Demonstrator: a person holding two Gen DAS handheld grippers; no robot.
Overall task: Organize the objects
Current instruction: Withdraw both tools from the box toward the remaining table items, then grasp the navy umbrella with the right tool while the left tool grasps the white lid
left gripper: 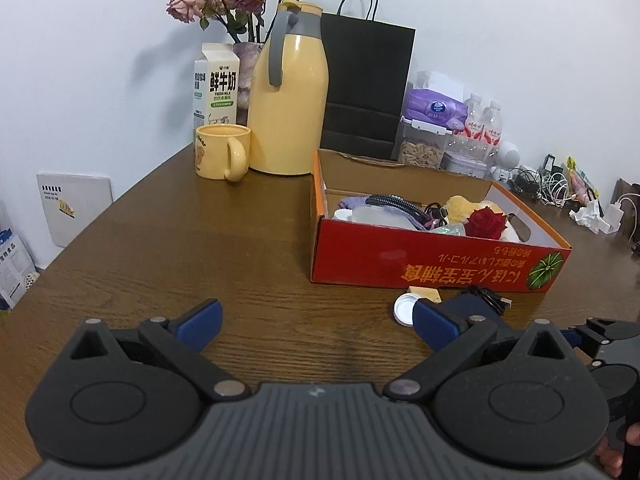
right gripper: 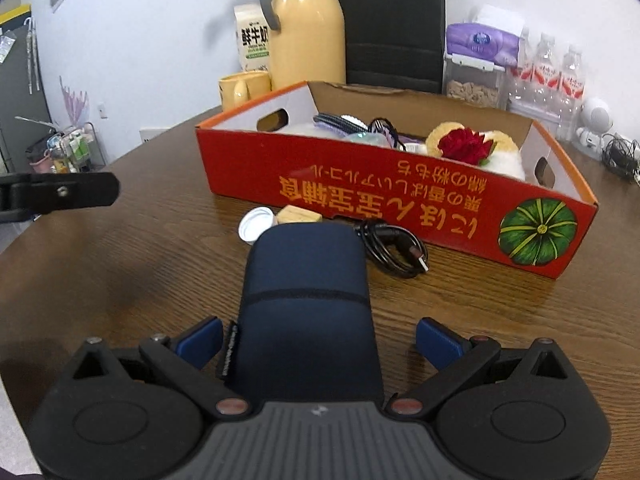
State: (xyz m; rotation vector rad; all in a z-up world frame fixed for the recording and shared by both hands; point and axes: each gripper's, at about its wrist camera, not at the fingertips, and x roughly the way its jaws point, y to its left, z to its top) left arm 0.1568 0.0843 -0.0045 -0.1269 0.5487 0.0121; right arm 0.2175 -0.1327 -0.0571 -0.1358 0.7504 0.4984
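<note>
Ahead of the left gripper point(left gripper: 318, 326) and to its left, the white milk carton point(left gripper: 216, 84) reads "鲜牛奶" in large dark characters with "FRESH MILK" printed beneath. The red cardboard box point(right gripper: 400, 196) just ahead of the right gripper point(right gripper: 318, 342) carries yellow Japanese lettering along its near side, printed upside down, beside a green pumpkin picture point(right gripper: 538, 230). Smaller print elsewhere is too blurred to read.

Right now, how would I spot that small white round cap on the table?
Find the long red cardboard box on the brown wooden table. Before its front wall lie a small wooden block, a coiled black cable and a navy pouch. The cap sits leftmost, the only white, round piece.
</note>
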